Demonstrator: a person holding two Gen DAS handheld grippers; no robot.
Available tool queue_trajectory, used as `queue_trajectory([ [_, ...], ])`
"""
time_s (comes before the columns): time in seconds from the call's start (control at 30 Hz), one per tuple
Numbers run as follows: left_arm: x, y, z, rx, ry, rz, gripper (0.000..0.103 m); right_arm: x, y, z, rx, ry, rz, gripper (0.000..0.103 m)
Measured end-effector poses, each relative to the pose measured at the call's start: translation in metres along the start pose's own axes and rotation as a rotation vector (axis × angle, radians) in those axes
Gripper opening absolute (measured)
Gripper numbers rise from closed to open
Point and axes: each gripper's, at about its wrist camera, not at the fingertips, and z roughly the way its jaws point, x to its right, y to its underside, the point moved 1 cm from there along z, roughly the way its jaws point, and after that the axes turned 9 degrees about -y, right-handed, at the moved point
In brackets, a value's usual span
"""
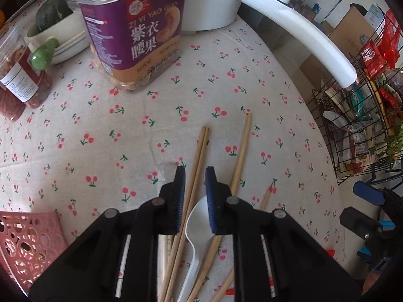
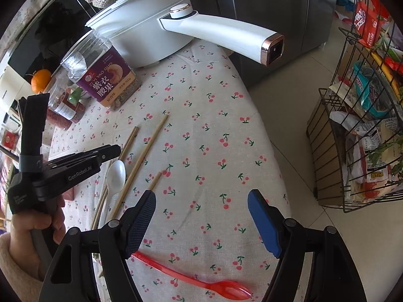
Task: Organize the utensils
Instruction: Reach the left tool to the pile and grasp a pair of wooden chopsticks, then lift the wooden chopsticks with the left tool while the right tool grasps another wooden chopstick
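Closing my left gripper over the pair of pale wooden chopsticks: in the left wrist view the jaws stand narrow with the pair between them, but I cannot tell whether the pads bite yet. A white plastic spoon lies under the right-hand jaw; a pink perforated plastic basket sits to the lower left, probably the destination. Next move needs firm pinch, then lift.

Right wrist view: my right gripper hangs wide apart, empty, above the cherry-print tablecloth; a translucent red plastic spoon lies just below it.
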Motion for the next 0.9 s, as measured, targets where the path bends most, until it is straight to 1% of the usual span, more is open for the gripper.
queue_trajectory([
  [0.07,0.003,-0.003,0.008,-0.027,-0.003,0.014,0.017,0.001,-0.001,-0.001,0.002,-0.010,0.012,0.077],
  [0.13,0.003,-0.003,0.018,-0.068,-0.002,0.006,0.017,0.001,-0.001,-0.001,0.000,-0.023,0.015,0.077],
  [0.17,0.003,-0.003,0.018,-0.055,0.000,0.003,0.017,0.001,-0.001,-0.001,-0.001,-0.023,0.014,0.077],
  [0.23,0.005,-0.002,0.018,-0.057,-0.011,0.017,0.016,0.000,0.000,-0.001,-0.003,-0.019,0.013,0.077],
  [0.27,0.006,-0.001,0.018,-0.053,-0.029,0.025,0.012,-0.001,0.000,0.000,-0.005,-0.017,0.013,0.077],
  [0.3,0.007,0.000,0.017,-0.048,-0.035,0.029,0.011,-0.001,0.000,0.001,-0.010,-0.016,0.015,0.077],
  [0.37,0.007,0.002,0.012,-0.023,-0.041,0.022,0.010,-0.003,0.000,0.001,-0.018,-0.025,0.018,0.077],
  [0.43,0.004,0.006,-0.001,0.015,-0.035,0.017,0.010,-0.004,0.000,-0.001,-0.017,-0.035,0.020,0.077],
  [0.6,-0.010,0.019,-0.052,0.117,-0.011,0.007,0.009,-0.009,0.001,-0.004,-0.011,-0.036,0.018,0.077],
  [0.73,-0.022,0.044,-0.100,0.220,0.010,0.021,0.009,-0.015,0.001,-0.001,-0.017,-0.050,0.028,0.077],
  [0.9,-0.042,0.075,-0.140,0.305,0.008,0.002,0.009,-0.030,0.005,0.011,-0.044,-0.042,0.009,0.077],
])
